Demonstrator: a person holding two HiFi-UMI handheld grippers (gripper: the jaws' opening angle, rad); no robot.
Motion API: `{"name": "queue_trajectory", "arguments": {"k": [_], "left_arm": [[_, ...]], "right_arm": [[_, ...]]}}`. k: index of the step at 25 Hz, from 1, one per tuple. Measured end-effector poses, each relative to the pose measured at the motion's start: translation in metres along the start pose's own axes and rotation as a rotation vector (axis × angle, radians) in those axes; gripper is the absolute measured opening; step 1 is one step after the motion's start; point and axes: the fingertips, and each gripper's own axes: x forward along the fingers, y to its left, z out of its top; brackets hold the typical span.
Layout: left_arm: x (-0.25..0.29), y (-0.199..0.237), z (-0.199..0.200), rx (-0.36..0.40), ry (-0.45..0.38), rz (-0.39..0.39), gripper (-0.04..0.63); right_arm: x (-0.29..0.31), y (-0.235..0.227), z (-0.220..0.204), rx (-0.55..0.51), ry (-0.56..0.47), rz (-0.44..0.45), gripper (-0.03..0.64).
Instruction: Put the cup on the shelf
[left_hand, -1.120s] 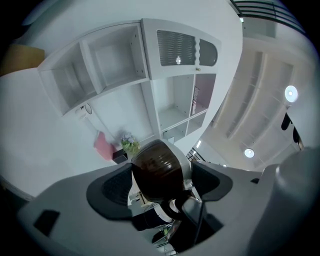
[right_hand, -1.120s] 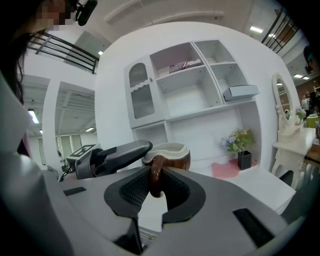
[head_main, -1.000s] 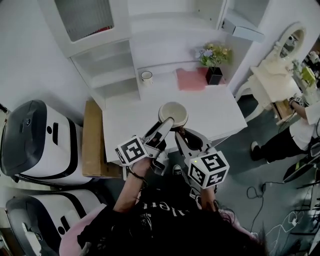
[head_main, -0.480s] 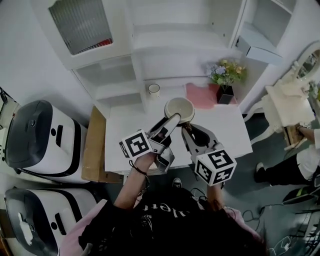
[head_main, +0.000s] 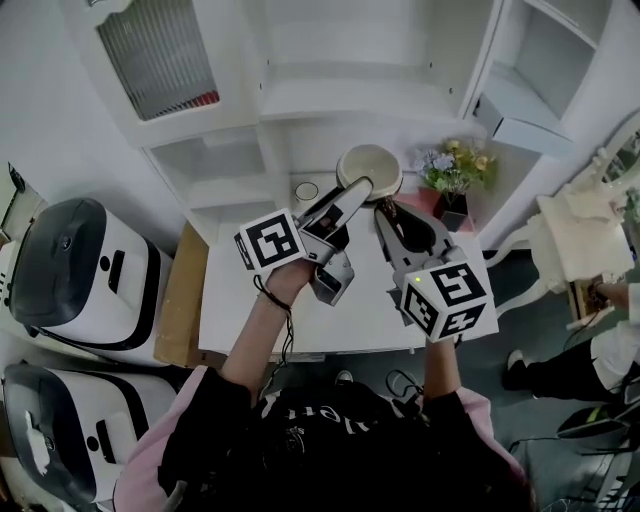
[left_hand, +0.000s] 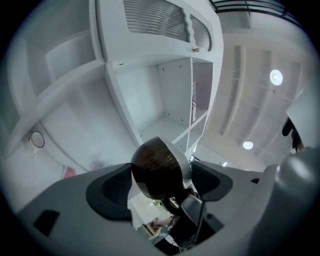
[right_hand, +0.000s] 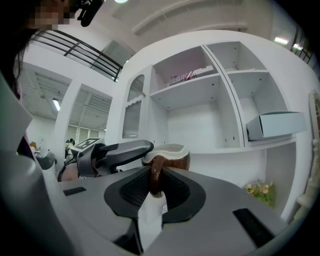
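A cup (head_main: 369, 170), cream inside and brown outside, hangs in the air in front of the white shelf unit (head_main: 340, 100), held from both sides. My left gripper (head_main: 352, 192) is shut on the cup's wall at its near left. Seen from the left gripper view, the cup's brown underside (left_hand: 157, 170) fills the gap between the dark pads. On the cup's near right, my right gripper (head_main: 384, 208) is shut on the brown handle (right_hand: 156, 175). The cream rim (right_hand: 167, 149) shows just beyond, with the left gripper's finger (right_hand: 122, 149) lying against it.
Below the cup is a white desk (head_main: 260, 310) with a small white mug (head_main: 306, 192), a pink mat (head_main: 412, 205) and a flower pot (head_main: 452, 175). A grey-blue box (head_main: 520, 110) sits on a right-hand shelf. White machines (head_main: 75, 280) stand to the left; a person (head_main: 610, 300) is at far right.
Both grippers have lifted the cup off the desk and carried it up and forward, toward the shelf unit. The grip on it looks the same.
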Motion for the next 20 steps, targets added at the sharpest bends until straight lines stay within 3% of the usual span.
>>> {"name": "queue_trajectory", "arguments": {"k": [8, 13, 20], "left_arm": [[0.057, -0.013, 0.047, 0.04, -0.028, -0.027, 0.374], [0.085, -0.007, 0.079, 0.067, -0.031, -0.002, 0.374], [0.11, 0.023, 0.114, -0.013, -0.037, 0.052, 0.374]], "right_arm": [[0.03, -0.044, 0.053, -0.054, -0.071, 0.022, 0.084], [0.059, -0.067, 0.077, -0.037, -0.092, 0.049, 0.084], [0.106, -0.091, 0.09, -0.044, -0.062, 0.047, 0.084]]}}
